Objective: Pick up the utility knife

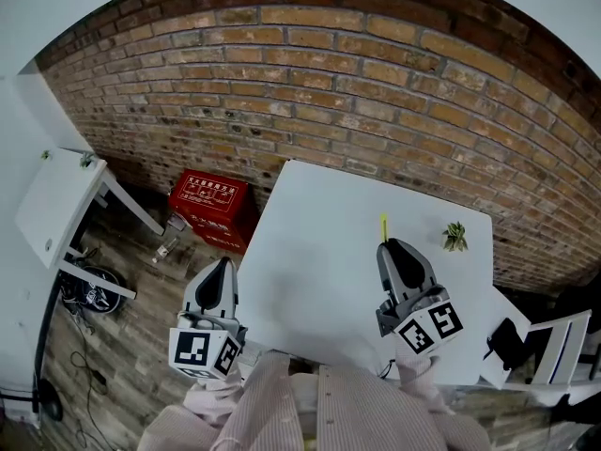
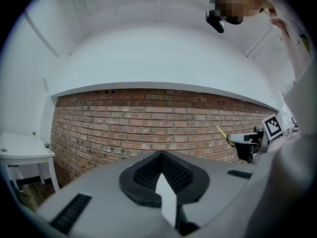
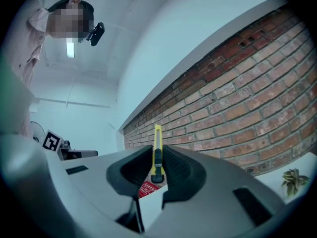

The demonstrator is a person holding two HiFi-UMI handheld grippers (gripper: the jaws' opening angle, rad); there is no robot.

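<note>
Holding: the right gripper [image 3: 154, 155] is clenched on the utility knife [image 3: 157, 145], with its two dark ribbed pads pressed against the knife's flat sides.
Right jaw gap: narrow, no wider than the knife's slim body, which fills the space between the pads.
Knife: it has a yellow body with a black slider and is gripped at its rear end. The yellow front sticks out past the jaw tips toward the brick wall [image 1: 376, 73]. In the right gripper view it touches nothing but the pads.
Knife's place: in the head view it sits over the far half of the white table [image 1: 310, 280], right of the middle, held in the air.
Left gripper [image 2: 161, 155]: clenched on nothing, its ribbed pads meeting at the tip with no object between them.
Left gripper's place: just off the table's left edge, over the wooden floor [image 1: 131, 327] and aimed at the brick wall. Its view catches the right gripper and the knife at the far right.
Marker cubes: one sits at the rear of each gripper, facing the head camera.
Plant [image 1: 455, 237]: a small green sprig on the table near its far right corner, to the right of the knife and apart from it.
Red box [image 1: 211, 207]: on the floor by the wall, left of the table.
Side table [image 1: 56, 205]: white, further left.
Sleeves [image 1: 282, 412]: pale pink striped, at the bottom edge of the head view.
</note>
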